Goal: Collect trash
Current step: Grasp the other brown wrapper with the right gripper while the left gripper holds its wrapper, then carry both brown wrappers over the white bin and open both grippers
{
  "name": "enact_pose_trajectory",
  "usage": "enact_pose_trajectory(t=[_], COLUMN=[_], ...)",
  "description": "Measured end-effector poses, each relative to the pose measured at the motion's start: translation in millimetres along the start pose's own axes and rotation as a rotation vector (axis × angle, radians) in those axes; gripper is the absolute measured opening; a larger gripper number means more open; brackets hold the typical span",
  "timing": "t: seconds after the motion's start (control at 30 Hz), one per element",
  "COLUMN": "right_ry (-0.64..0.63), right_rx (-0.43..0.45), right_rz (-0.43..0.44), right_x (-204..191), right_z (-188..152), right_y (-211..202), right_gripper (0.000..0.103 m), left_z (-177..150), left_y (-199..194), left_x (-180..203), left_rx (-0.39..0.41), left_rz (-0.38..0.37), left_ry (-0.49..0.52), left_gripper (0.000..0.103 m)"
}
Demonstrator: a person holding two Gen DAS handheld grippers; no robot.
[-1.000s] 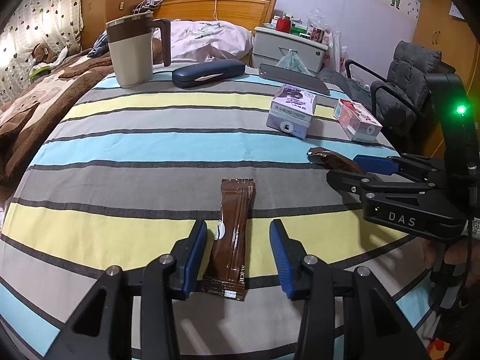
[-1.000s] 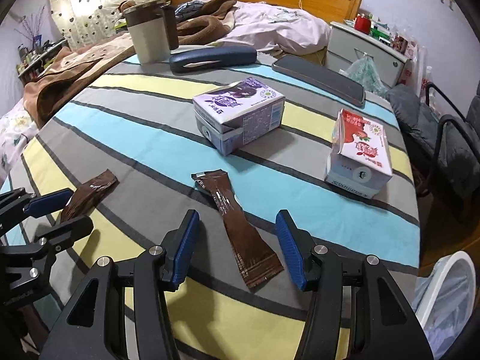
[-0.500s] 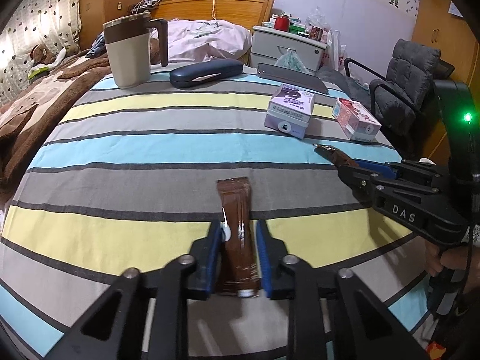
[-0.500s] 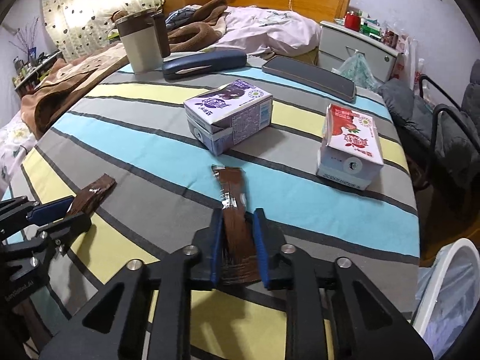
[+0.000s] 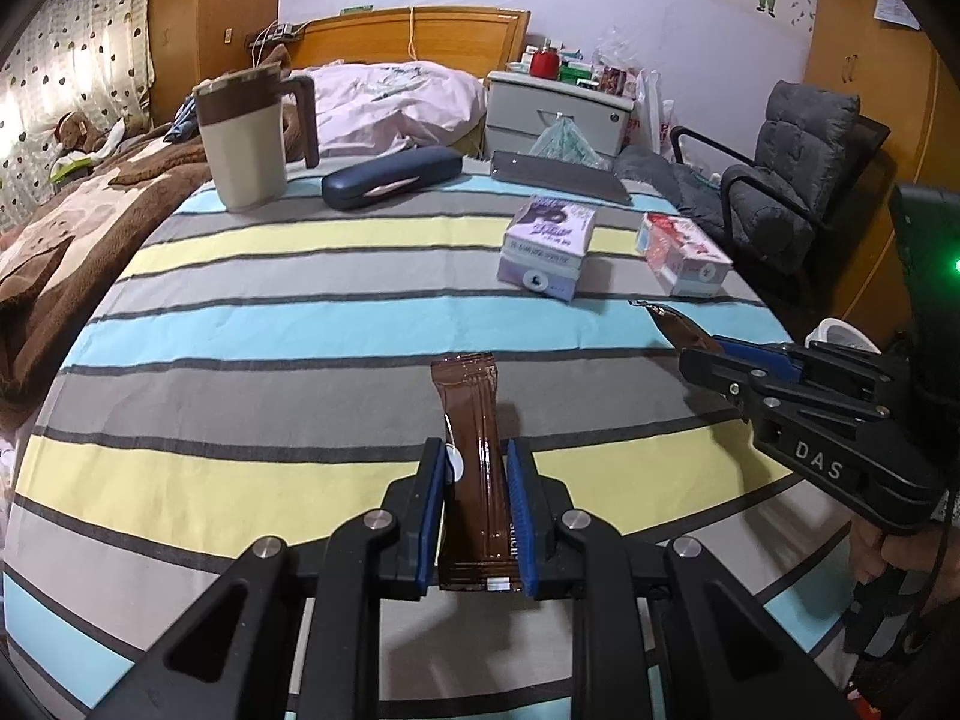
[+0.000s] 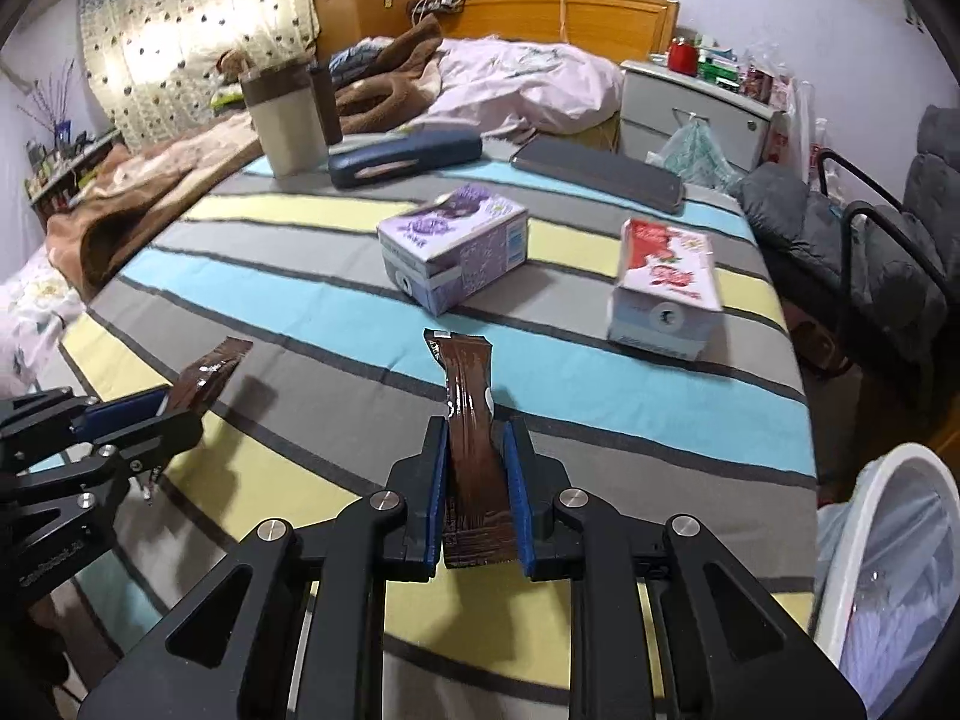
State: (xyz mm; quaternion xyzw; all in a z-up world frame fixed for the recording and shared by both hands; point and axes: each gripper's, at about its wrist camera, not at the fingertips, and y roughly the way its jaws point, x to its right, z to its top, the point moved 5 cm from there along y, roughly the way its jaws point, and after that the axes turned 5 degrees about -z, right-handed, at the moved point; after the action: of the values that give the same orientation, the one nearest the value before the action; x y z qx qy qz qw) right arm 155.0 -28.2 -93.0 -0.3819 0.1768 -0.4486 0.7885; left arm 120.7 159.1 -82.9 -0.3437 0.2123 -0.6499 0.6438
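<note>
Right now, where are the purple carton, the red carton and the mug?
purple carton (image 6: 456,252), right wrist view, top face.
red carton (image 6: 666,276), right wrist view, top face.
mug (image 5: 243,144), left wrist view, cream body.

wrappers (image 5: 474,456) (image 6: 474,462): glossy brown foil | tablecloth (image 5: 270,324): matt striped woven cloth | gripper fingers (image 5: 432,510): matt black plastic, blue pads | headboard (image 5: 420,36), upper centre: smooth varnished wood
</note>
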Motion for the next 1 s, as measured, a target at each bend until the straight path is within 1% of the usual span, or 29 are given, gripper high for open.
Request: enact_pose_trajectory(t=[0.27, 0.47, 0.73, 1.0], right_ry=[0.068, 0.12, 0.203, 0.288], right_rx=[0.056, 0.096, 0.158, 0.187], right_rz=[-0.006, -0.042, -0.122, -0.214], right_x=[14.7, 35.5, 81.0, 126.3], right_z=[-2.9, -7.7, -19.2, -37.6], right_y=[-24.9, -44.5, -77.6, -104.6], right_gripper=[0.021, 0.021, 0.021, 0.021], left_z=[9.6, 19.1, 34.3, 42.4], left_y=[-13.1, -19.4, -25.3, -21.2], left_x=[25.7, 54.6, 118.6, 188.1], left_rx=[0.034, 0.061, 0.099, 0.101], left_rz=[-0.027, -0.054, -0.134, -0.23], left_ry=[0.047, 0.098, 0.2, 0.29], left_gripper=[0.022, 0.022, 0.022, 0.022])
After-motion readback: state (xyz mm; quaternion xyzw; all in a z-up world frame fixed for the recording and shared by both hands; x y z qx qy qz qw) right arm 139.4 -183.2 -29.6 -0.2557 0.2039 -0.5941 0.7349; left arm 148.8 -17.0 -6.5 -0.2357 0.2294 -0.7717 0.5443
